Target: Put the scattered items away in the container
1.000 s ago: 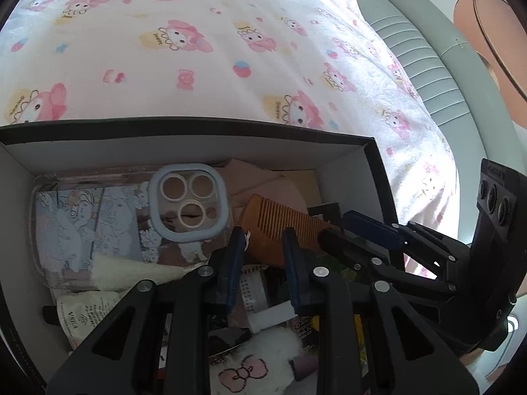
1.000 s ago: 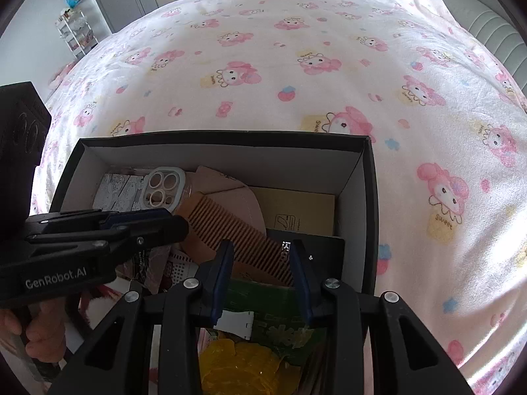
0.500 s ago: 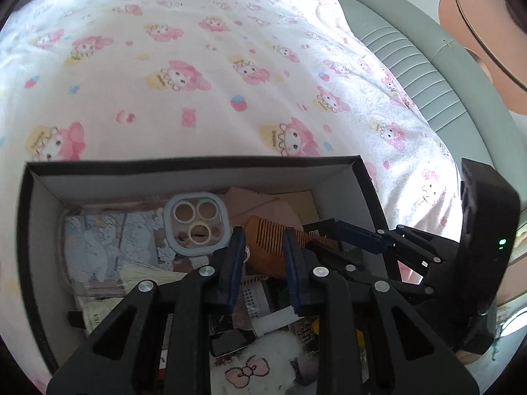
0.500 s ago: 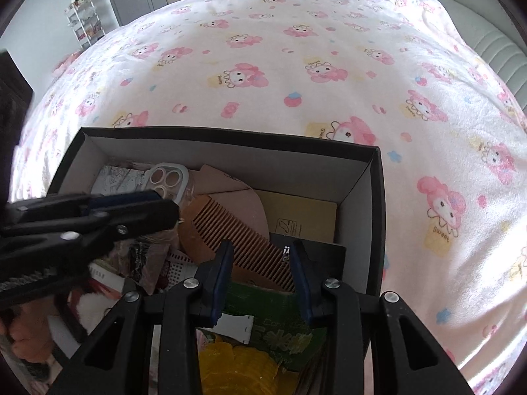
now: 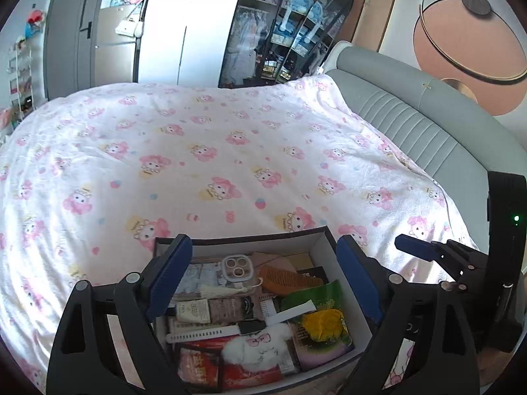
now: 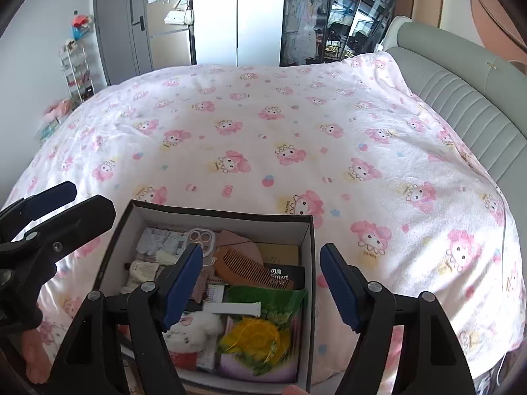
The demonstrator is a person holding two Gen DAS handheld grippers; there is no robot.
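Note:
A black box with white inner walls point(image 5: 321, 251) point(image 6: 308, 247) sits at the near edge of the bed, full of small items: a wooden comb point(image 5: 286, 278) point(image 6: 250, 268), a phone case point(image 5: 237, 266), a white watch strap point(image 5: 201, 332), a green packet point(image 6: 270, 299) and a fluffy white toy point(image 5: 263, 345). My left gripper point(image 5: 262, 279) is open and empty, held high above the box. My right gripper point(image 6: 260, 284) is also open and empty above the box. Each gripper shows at the edge of the other's view.
The bed is covered by a pink cartoon-print blanket point(image 5: 214, 164). A grey padded headboard point(image 5: 428, 125) runs along the right. Wardrobes and a door stand beyond the bed.
Both grippers have opened wide and pulled up and back from the box, so the whole bed and room come into view. The box contents have stayed put.

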